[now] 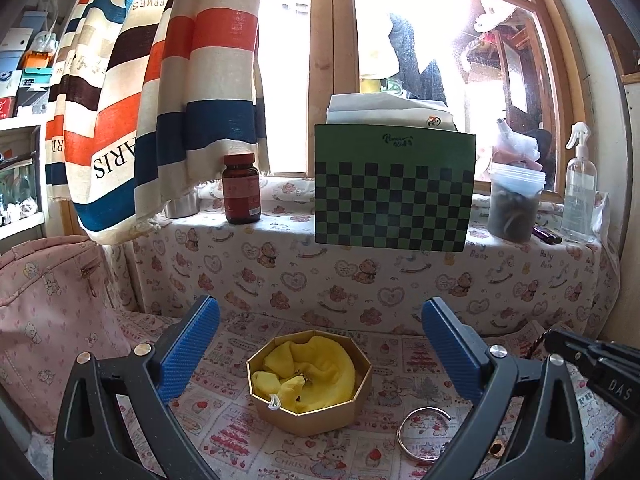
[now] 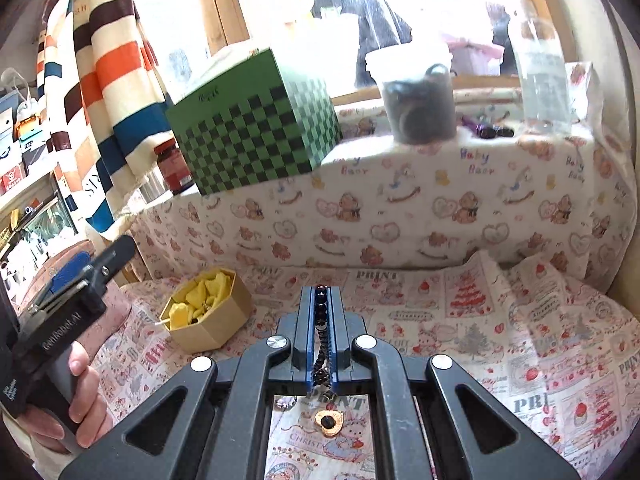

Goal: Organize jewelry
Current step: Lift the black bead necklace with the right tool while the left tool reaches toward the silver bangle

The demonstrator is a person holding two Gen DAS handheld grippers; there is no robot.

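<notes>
An octagonal gold box (image 1: 310, 380) with a yellow cloth pouch inside sits on the printed cloth. My left gripper (image 1: 320, 354) stands open around and just above the box, its blue pads wide apart. A silver bangle (image 1: 422, 434) and a small gold ring (image 1: 497, 449) lie to the right of the box. My right gripper (image 2: 321, 300) is shut on a dark beaded bracelet (image 2: 322, 344), which runs between the pads and hangs below them. A gold heart-shaped piece (image 2: 329, 422) lies on the cloth beneath. The box (image 2: 206, 316) is to the left in the right wrist view.
A cloth-covered ledge behind holds a green checkered box (image 1: 394, 188), a brown pill bottle (image 1: 241, 190), a lidded tub (image 1: 516, 204) and a spray bottle (image 1: 580, 192). A pink bag (image 1: 52, 320) stands at the left. A hand (image 2: 82, 404) holds the left gripper's handle.
</notes>
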